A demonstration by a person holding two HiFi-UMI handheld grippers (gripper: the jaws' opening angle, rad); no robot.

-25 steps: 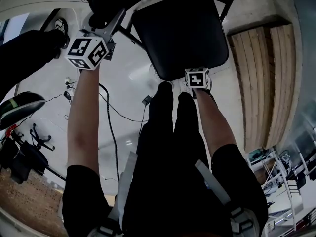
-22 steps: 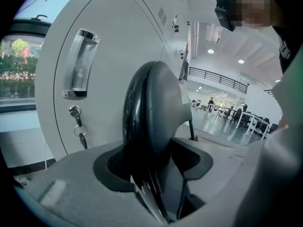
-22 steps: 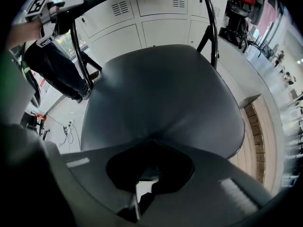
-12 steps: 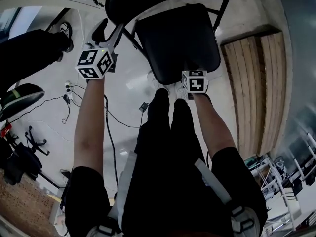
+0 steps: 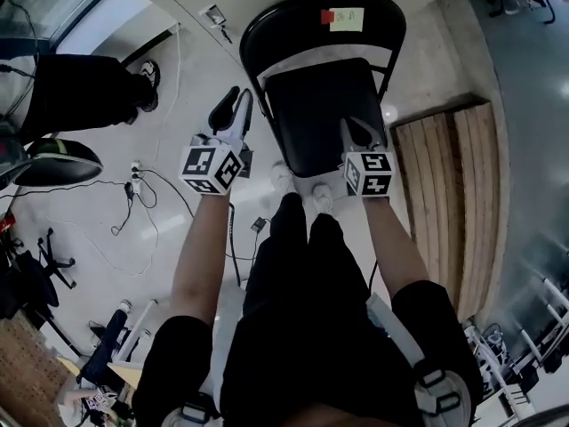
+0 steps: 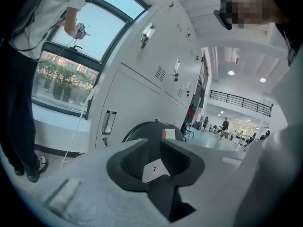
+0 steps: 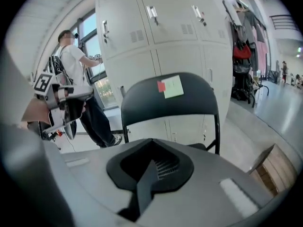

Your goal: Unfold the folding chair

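As left gripper (image 5: pixel 233 107) closes jaws, empty, folding chair (image 5: pixel 316 114) ahead — right gripper (image 5: pixel 356 130) closed

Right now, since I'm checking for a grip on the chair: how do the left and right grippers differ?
The left gripper has its fingers slightly apart and closing; the right gripper has them shut. The left hangs beside the folding chair; the right is over its seat. Both hold nothing.

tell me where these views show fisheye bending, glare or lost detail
Head view: heavy fisheye bows the wooden platform, and the black folding chair seat loses detail in shadow. Left gripper view: the window is the brightest patch. Right gripper view: the lockers curve outward, but the chair looks sharp.
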